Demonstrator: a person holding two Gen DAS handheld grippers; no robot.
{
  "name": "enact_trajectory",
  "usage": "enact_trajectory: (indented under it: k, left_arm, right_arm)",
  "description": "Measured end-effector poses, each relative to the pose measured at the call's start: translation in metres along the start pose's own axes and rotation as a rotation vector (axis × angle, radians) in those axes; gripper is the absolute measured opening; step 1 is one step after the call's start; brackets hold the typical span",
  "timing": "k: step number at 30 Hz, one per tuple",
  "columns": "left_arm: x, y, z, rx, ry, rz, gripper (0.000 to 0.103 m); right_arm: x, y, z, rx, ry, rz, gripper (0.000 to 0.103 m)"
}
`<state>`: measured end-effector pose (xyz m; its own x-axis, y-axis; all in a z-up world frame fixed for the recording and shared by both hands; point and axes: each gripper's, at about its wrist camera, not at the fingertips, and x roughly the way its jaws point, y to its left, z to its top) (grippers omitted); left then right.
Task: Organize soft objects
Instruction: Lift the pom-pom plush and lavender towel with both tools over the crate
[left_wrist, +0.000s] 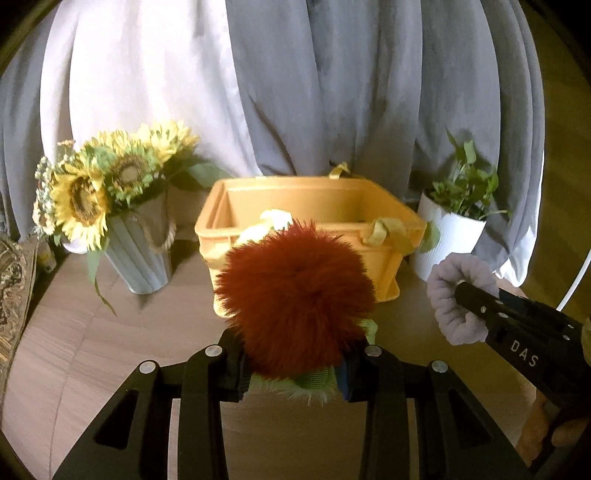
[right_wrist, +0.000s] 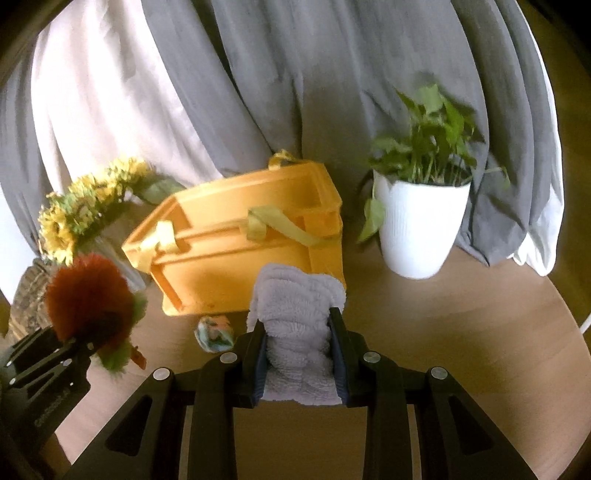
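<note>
My left gripper (left_wrist: 291, 363) is shut on a fluffy red pom-pom (left_wrist: 295, 295) with green fur and ribbon at its base, held above the table in front of the yellow basket (left_wrist: 388, 206). It also shows in the right wrist view (right_wrist: 88, 299). My right gripper (right_wrist: 297, 354) is shut on a lilac plush scrunchie (right_wrist: 299, 317), right of the basket's front; it shows in the left wrist view (left_wrist: 458, 299). The yellow basket (right_wrist: 236, 236) has ribbon handles. A small pastel soft item (right_wrist: 214, 332) lies on the table before it.
A sunflower bouquet in a grey vase (left_wrist: 110, 206) stands left of the basket. A white pot with a green plant (right_wrist: 421, 225) stands to its right. Grey and white curtains (left_wrist: 295, 81) hang behind. The table is round and wooden (right_wrist: 461, 332).
</note>
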<state>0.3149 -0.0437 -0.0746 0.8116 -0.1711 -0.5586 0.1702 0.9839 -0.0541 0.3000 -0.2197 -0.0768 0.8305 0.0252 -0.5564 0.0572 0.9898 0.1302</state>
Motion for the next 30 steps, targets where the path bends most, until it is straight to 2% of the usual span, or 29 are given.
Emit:
enact_trajectory:
  k: [16,30]
  left_arm:
    - [-0.031,0.009,0.045,0.001,-0.157,0.035,0.035]
    - [-0.037,0.010,0.086,0.007,-0.259,0.041,0.035]
  right_arm:
    - [-0.034,0.021,0.046,-0.026,-0.197,0.042,0.030]
    - [-0.040,0.029,0.083,-0.024,-0.318,0.078,0.030]
